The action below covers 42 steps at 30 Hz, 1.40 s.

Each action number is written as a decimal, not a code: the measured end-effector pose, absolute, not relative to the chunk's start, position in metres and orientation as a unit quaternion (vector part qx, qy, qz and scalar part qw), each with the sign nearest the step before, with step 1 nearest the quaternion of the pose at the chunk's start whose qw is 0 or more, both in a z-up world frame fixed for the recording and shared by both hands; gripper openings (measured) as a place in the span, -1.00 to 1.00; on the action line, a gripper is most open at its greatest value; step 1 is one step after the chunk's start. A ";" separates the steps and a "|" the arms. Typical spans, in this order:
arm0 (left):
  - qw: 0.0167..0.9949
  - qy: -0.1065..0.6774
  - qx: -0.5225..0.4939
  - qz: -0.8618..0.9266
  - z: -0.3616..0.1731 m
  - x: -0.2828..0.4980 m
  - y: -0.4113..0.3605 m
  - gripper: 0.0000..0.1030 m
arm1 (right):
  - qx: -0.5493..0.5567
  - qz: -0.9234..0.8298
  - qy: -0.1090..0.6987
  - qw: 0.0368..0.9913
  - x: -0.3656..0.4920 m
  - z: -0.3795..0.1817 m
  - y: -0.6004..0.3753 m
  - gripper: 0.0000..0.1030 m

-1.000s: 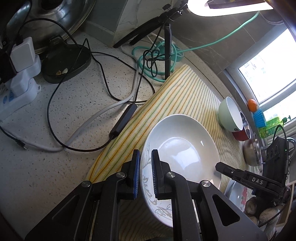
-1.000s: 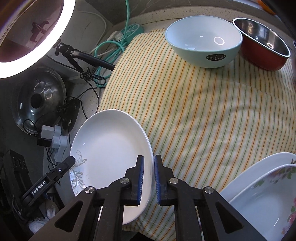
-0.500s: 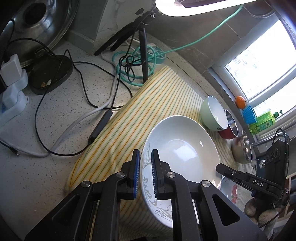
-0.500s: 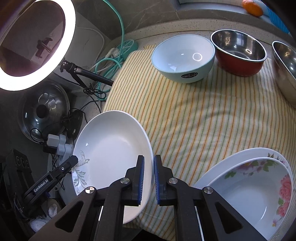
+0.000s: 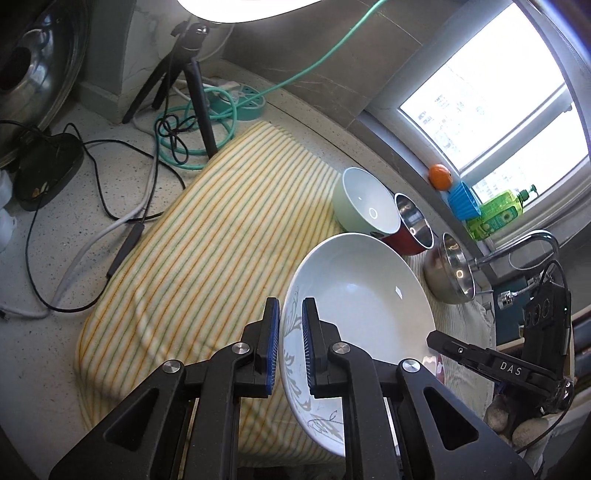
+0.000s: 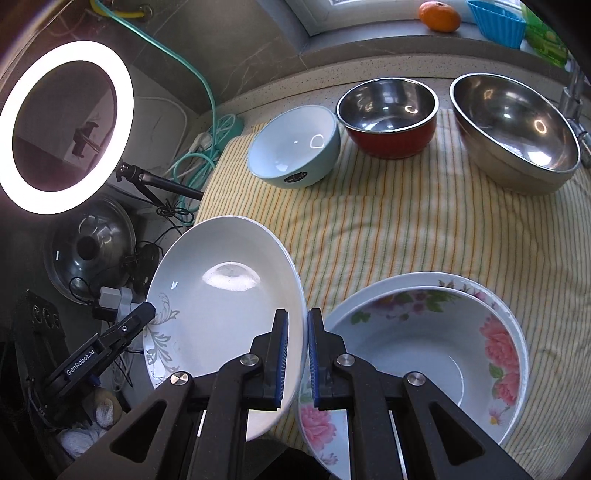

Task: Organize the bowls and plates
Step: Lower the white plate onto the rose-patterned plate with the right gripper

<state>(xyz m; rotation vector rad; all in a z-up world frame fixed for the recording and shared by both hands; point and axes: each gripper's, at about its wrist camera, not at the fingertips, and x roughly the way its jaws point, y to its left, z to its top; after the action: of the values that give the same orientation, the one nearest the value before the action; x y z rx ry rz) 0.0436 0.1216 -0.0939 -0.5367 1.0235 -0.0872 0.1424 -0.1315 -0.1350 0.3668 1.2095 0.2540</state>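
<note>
1. Two grippers on one dish right now: I've got the left gripper (image 5: 291, 345) pinched tight on the rim of the white deep plate (image 5: 364, 295) at its leaf-pattern side, and the right gripper (image 6: 295, 356) clamped on the opposite rim. Both sets of jaws are nearly closed, with only the plate edge between the pads.
2. The plate is tilted and looks lifted off the striped cloth (image 6: 406, 229), hanging over its left end, partly past the edge above the speckled counter (image 5: 48, 229).
3. Just to the right of it in the right wrist view sits the floral bowl (image 6: 424, 354), nested inside a second white dish (image 6: 413, 279), both on the cloth.
4. Along the far edge of the cloth, left to right: light blue bowl (image 6: 295, 146), red steel-lined bowl (image 6: 388, 116), big steel bowl (image 6: 513, 125). The blue and red ones are just beside each other.
5. Off the cloth to the left: ring light (image 6: 66, 125) on its tripod (image 5: 184, 74), a teal power strip (image 5: 240, 103) and a tangle of cables (image 5: 110, 206).
6. An orange (image 6: 439, 15) is on the window sill.
</note>
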 end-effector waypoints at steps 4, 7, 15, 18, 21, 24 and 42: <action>0.834 0.492 -0.240 -0.063 -0.096 0.049 0.099 -0.80 | 0.185 0.096 0.560 0.802 0.130 -0.135 -0.155 -0.81; 0.832 0.500 -0.228 -0.081 -0.098 0.051 0.083 -0.80 | 0.194 0.079 0.557 0.804 0.120 -0.135 -0.172 -0.81; 0.824 0.516 -0.203 -0.122 -0.103 0.055 0.045 -0.80 | 0.216 0.041 0.547 0.808 0.095 -0.137 -0.210 -0.81; 0.821 0.519 -0.197 -0.134 -0.104 0.055 0.034 -0.80 | 0.222 0.029 0.545 0.808 0.087 -0.137 -0.221 -0.81; 0.818 0.523 -0.193 -0.142 -0.107 0.055 0.025 -0.80 | 0.226 0.019 0.545 0.807 0.079 -0.138 -0.230 -0.81; 0.813 0.529 -0.191 -0.149 -0.111 0.054 0.018 -0.80 | 0.231 0.012 0.545 0.806 0.072 -0.141 -0.236 -0.81; 0.806 0.547 -0.160 -0.162 -0.122 0.049 -0.004 -0.80 | 0.239 -0.009 0.552 0.799 0.048 -0.155 -0.249 -0.81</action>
<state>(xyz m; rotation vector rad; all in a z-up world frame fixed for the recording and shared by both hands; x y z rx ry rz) 0.0494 -0.0040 -0.1225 -0.3419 1.1700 -0.3468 0.0483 -0.2489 -0.1548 0.5125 1.1856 -0.0190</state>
